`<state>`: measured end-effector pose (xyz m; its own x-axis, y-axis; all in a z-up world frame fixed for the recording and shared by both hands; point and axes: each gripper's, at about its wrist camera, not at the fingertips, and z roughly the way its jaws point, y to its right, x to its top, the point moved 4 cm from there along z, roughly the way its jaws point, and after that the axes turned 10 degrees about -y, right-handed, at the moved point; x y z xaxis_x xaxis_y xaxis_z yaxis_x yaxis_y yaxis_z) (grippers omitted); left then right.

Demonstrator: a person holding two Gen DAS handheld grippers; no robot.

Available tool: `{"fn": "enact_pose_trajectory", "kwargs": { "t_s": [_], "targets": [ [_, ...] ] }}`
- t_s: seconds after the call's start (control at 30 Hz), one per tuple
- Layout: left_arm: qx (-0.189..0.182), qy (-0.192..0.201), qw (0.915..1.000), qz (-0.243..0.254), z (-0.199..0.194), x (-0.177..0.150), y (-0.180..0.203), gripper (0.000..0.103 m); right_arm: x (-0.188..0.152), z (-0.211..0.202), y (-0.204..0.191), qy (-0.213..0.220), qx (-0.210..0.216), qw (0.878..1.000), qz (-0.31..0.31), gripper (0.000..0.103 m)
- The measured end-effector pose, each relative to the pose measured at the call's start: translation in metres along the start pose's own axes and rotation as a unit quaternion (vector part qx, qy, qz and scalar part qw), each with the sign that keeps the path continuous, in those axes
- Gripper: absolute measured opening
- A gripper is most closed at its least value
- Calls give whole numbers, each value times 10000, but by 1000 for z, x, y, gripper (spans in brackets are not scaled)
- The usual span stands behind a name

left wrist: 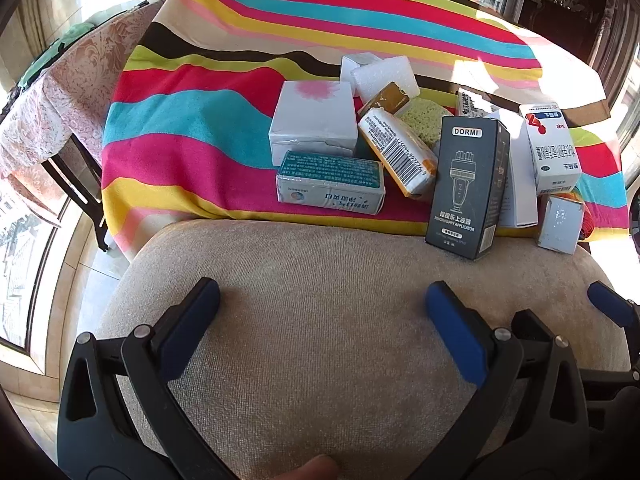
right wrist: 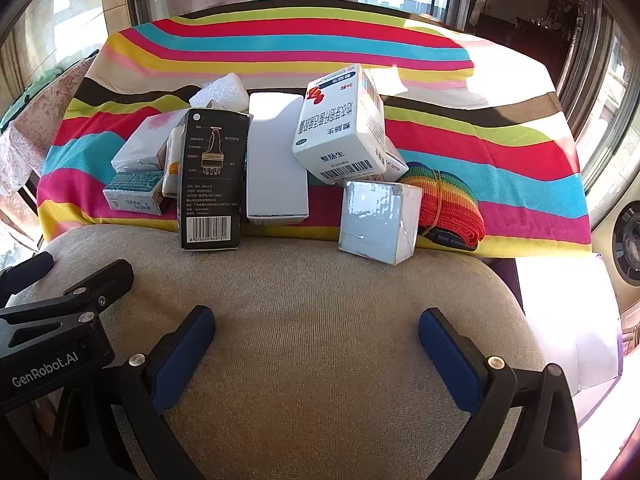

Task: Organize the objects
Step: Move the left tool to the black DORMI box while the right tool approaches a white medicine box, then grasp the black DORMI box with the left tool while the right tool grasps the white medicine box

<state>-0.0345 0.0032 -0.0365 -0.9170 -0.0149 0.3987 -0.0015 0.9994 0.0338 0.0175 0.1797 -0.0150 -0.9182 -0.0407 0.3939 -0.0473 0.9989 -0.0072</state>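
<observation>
A pile of boxes lies at the near edge of the striped cloth. A black DORMI box (left wrist: 468, 188) (right wrist: 212, 180) stands upright at the front. A teal-topped box (left wrist: 330, 186) (right wrist: 134, 192), a white box with a pink flower (left wrist: 314, 120), a barcoded yellow-white packet (left wrist: 400, 152), a white medicine box (left wrist: 550, 146) (right wrist: 340, 124), a tall white box (right wrist: 278, 160), a silvery-white cube (right wrist: 380, 222) and a rainbow strap (right wrist: 448, 204) lie around it. My left gripper (left wrist: 322, 304) and right gripper (right wrist: 316, 328) are both open and empty over the beige cushion, short of the pile.
The beige cushion (left wrist: 320, 300) (right wrist: 320, 300) fills the foreground. The striped cloth (left wrist: 192, 120) covers the table behind. White foam pieces (left wrist: 384, 74) and a green sponge (left wrist: 424, 118) lie behind the boxes. A patterned chair (left wrist: 60, 100) stands at the left. Windows surround the scene.
</observation>
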Motion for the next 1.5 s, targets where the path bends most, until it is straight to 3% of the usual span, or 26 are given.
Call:
{"fn": "enact_pose_trajectory", "kwargs": {
  "t_s": [0.1, 0.23, 0.37, 0.5, 0.67, 0.9, 1.03, 1.17, 1.3, 1.5],
  "targets": [
    [-103, 52, 9999, 8, -1, -2, -2, 103, 0, -2, 1, -88, 165, 9998, -92, 103],
    [-132, 308, 9994, 32, -9, -4, 0, 103, -4, -10, 12, 247, 588, 9979, 137, 103],
    [-923, 468, 9939, 369, -23, -2, 10, 103, -8, -17, 26, 463, 403, 9981, 94, 103],
    [-1789, 371, 9812, 619, -26, 10, 29, 102, -5, -31, 52, 885, 385, 9926, 736, 103],
    [-2304, -53, 9707, 688, -6, 29, 52, 82, 8, -46, 71, 1314, 456, 9850, 1020, 103],
    [-2282, -318, 9705, 711, 19, 48, 64, 81, 41, -51, 70, 1392, 927, 9826, 810, 103],
    [-2346, -488, 9686, 659, 33, 53, 63, 68, 66, -36, 56, 1246, 1054, 9843, 672, 103],
    [-2424, -413, 9666, 723, 28, 50, 65, 56, 86, -20, 44, 1128, 1122, 9858, 537, 103],
    [-2438, -321, 9662, 769, 26, 48, 66, 56, 98, -3, 44, 927, 1206, 9868, 548, 102],
    [-2455, -28, 9666, 736, 15, 42, 62, 56, 94, 9, 38, 749, 1145, 9896, 447, 78]
  ]
}}
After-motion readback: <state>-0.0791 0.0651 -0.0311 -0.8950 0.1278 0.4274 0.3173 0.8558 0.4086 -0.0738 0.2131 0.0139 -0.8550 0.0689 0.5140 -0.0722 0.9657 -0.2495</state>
